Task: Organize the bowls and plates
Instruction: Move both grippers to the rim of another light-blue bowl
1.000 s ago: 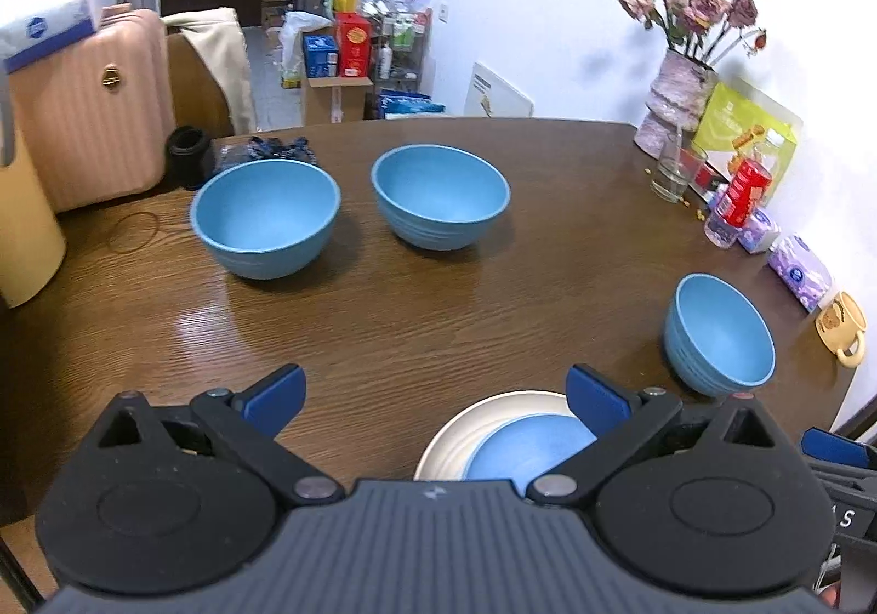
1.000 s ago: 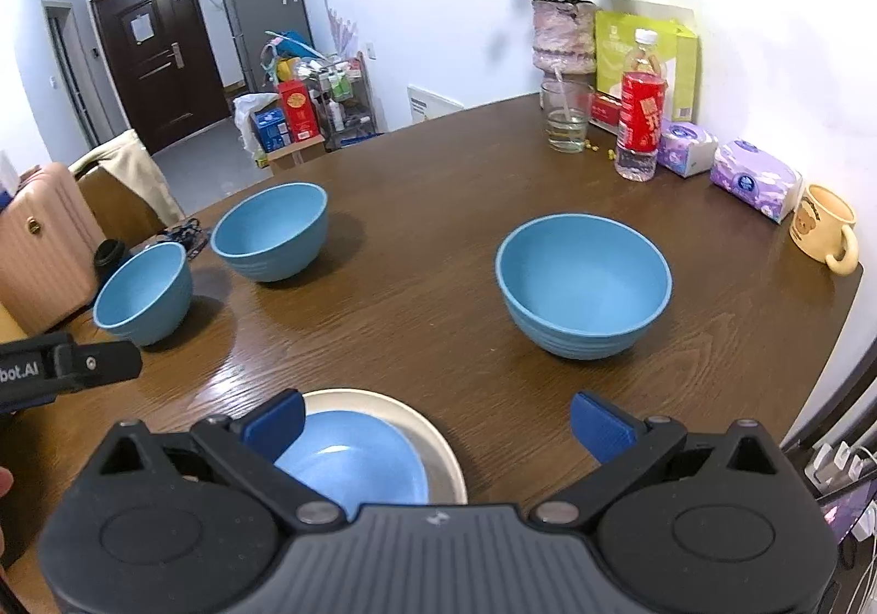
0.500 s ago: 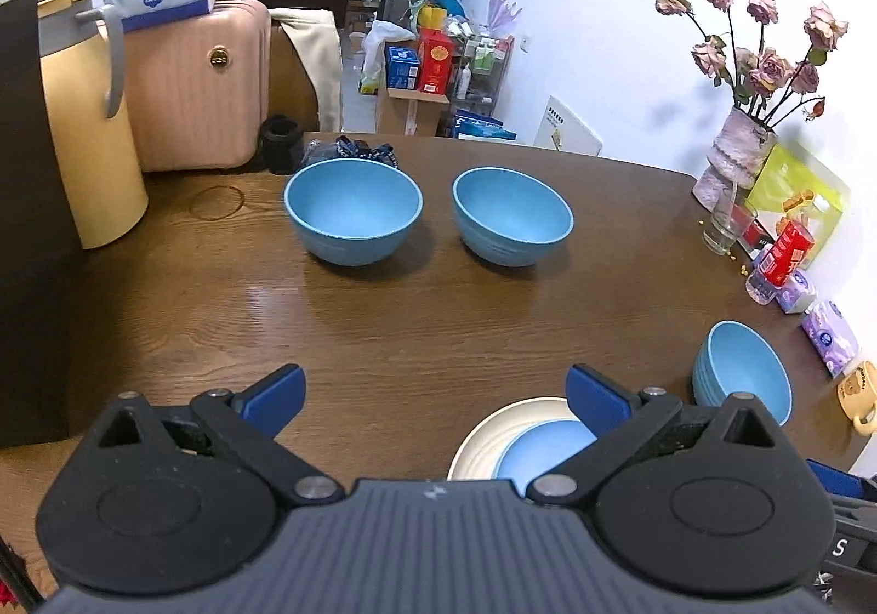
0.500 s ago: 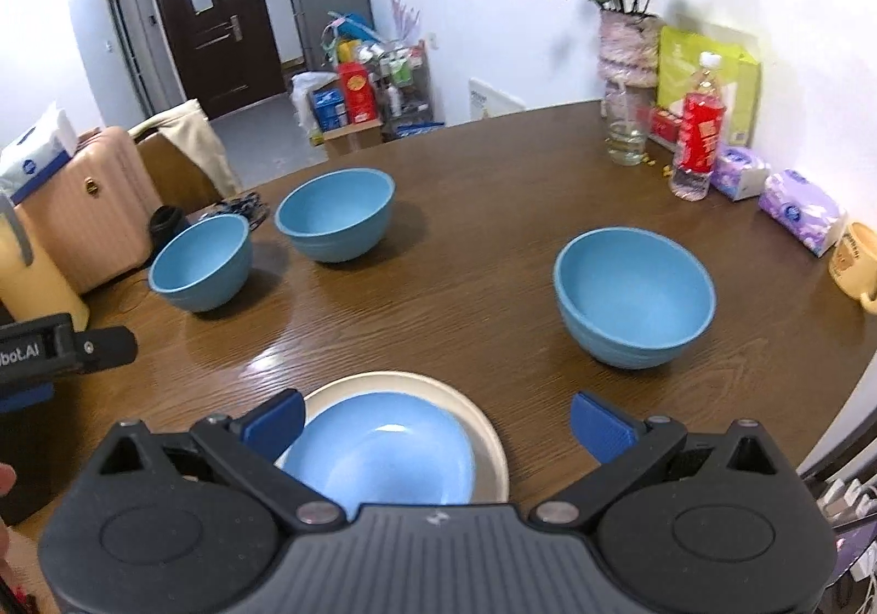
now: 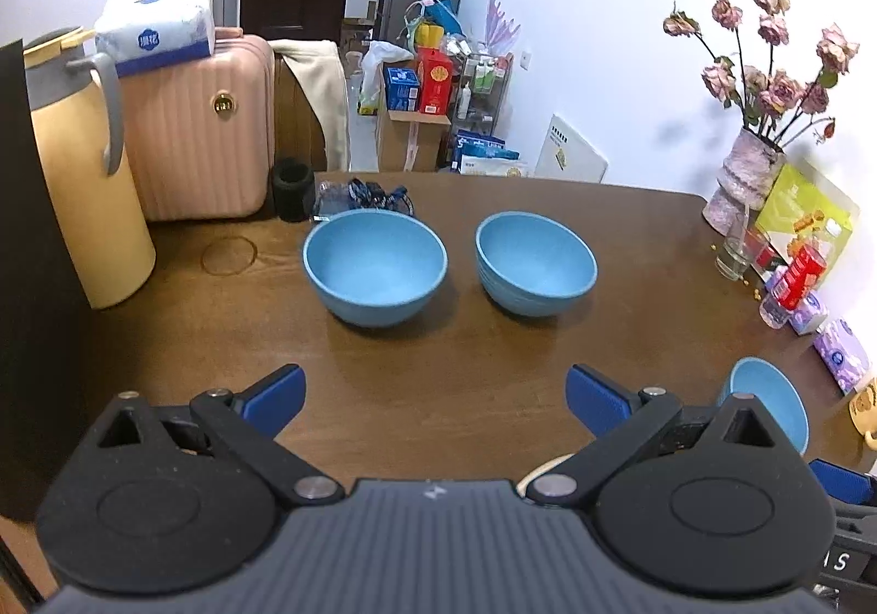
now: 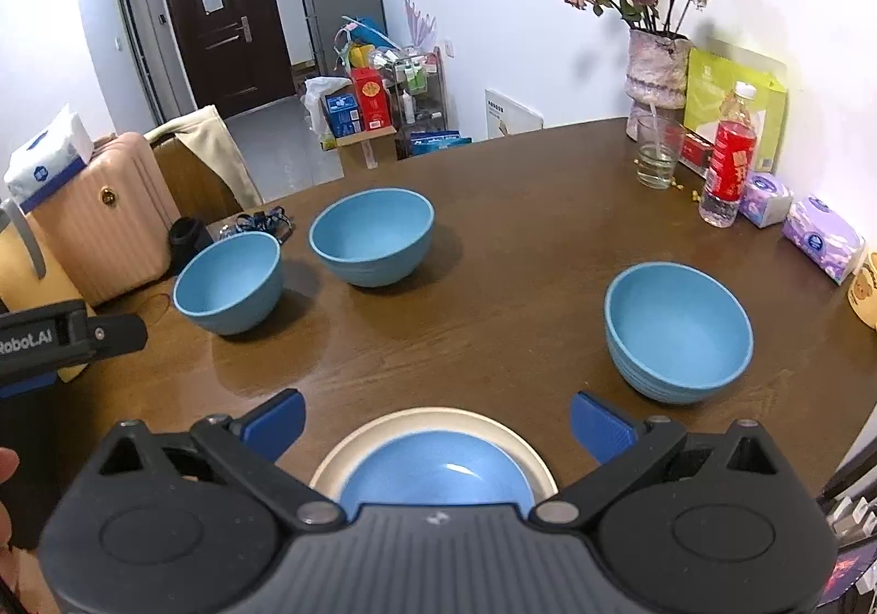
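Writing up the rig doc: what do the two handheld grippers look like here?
Both match: the left gripper and right gripper have a ribbed dark grey body with a small pale logo, black linkage arms with silver pivot pins, round black discs either side, and blue fingers. In the right wrist view the left unit's black side bears white "Robot.AI" lettering. No cables or sleeves are visible.

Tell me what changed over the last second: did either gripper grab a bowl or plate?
No grab. Both the left gripper and right gripper stayed open and empty, but drew back and swung their view leftward. The three blue bowls and the blue plate on the cream plate haven't moved.
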The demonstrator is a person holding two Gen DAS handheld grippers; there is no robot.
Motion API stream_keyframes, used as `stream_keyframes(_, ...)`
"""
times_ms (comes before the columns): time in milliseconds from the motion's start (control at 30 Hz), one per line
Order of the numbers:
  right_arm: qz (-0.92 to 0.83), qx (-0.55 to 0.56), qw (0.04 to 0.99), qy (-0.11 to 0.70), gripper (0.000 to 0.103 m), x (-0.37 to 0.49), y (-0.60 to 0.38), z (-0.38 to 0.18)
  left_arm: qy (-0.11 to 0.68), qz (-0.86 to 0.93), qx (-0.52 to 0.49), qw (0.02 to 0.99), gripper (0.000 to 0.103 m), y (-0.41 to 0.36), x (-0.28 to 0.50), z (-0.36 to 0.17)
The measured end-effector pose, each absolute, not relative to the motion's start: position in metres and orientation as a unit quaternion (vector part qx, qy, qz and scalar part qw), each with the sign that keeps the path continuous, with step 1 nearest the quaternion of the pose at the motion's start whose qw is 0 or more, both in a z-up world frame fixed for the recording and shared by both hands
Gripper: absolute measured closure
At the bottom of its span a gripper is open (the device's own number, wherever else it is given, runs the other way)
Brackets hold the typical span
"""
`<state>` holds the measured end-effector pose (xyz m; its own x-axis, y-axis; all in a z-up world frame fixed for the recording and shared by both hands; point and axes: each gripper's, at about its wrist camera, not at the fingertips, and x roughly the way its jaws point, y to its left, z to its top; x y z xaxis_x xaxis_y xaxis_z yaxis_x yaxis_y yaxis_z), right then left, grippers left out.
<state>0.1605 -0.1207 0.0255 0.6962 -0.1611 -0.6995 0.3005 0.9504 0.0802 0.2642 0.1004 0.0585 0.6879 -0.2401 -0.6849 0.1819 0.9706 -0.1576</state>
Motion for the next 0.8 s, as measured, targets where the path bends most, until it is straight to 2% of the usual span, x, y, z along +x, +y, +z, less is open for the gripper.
stream_keyframes(367, -0.12, 0.095, 0.917, 0.369, 0.0, 0.21, -0.103, 0.033, 0.371, -0.114, -0.031, 0.921, 0.0, 0.11, 0.311, 0.069)
stream_keyframes(800, -0.128, 0.095, 0.907, 0.39, 0.0, 0.271, -0.093, 0.02, 0.396, -0.098, -0.028, 0.913, 0.0, 0.119, 0.367, 0.049)
